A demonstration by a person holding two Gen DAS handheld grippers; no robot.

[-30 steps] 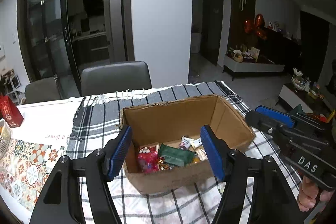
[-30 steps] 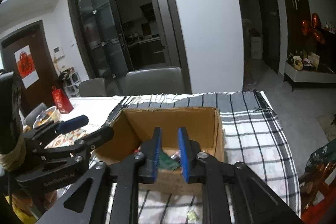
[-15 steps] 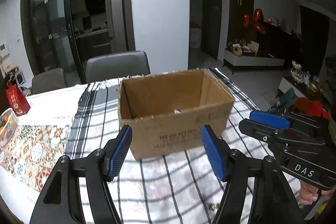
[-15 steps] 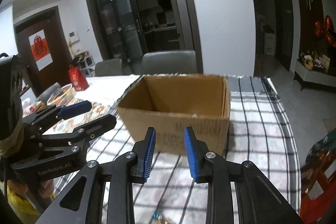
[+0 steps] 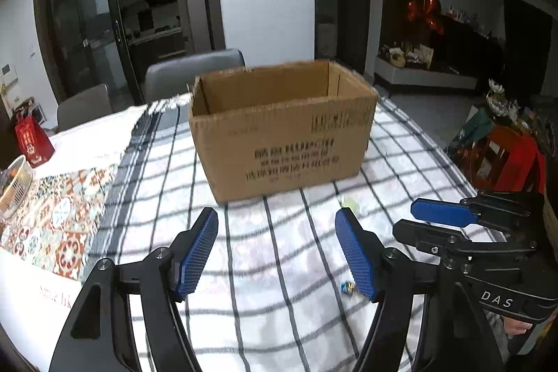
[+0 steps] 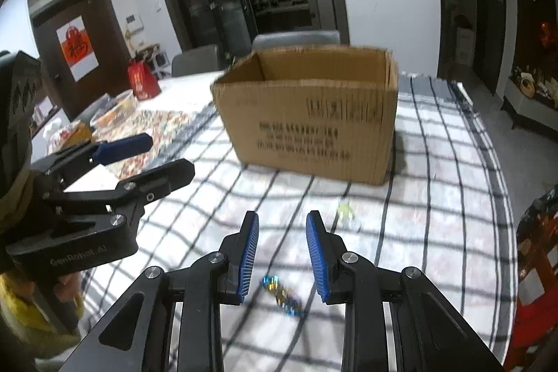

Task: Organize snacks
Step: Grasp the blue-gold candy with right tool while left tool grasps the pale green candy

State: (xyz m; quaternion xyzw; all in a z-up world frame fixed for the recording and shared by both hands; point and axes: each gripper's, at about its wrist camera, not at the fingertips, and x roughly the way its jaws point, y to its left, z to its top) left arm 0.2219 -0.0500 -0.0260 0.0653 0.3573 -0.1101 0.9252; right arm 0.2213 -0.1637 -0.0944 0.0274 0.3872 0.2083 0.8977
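Note:
An open cardboard box (image 5: 282, 128) stands on the checked cloth (image 5: 265, 319); from here I see its printed front, not its contents. My left gripper (image 5: 277, 253) hovers open over the cloth in front of it, nothing between its blue pads. A blue-and-gold wrapped candy (image 5: 348, 287) lies by its right finger. In the right wrist view the same candy (image 6: 282, 297) lies on the cloth just below my right gripper (image 6: 282, 253), whose jaws stand narrowly apart and empty. A pale yellow-green candy (image 6: 344, 211) lies nearer the box (image 6: 314, 128).
A patterned runner (image 5: 62, 215), a white basket (image 5: 14, 183) and a red gift bag (image 5: 33, 140) sit at the left. Grey chairs (image 5: 195, 72) stand behind the table. Red packages (image 5: 502, 159) are beyond the table's right edge.
Both grippers have drawn back and down from above the box. Its inside with the snacks has gone out of sight, and the loose candies on the cloth have come into view.

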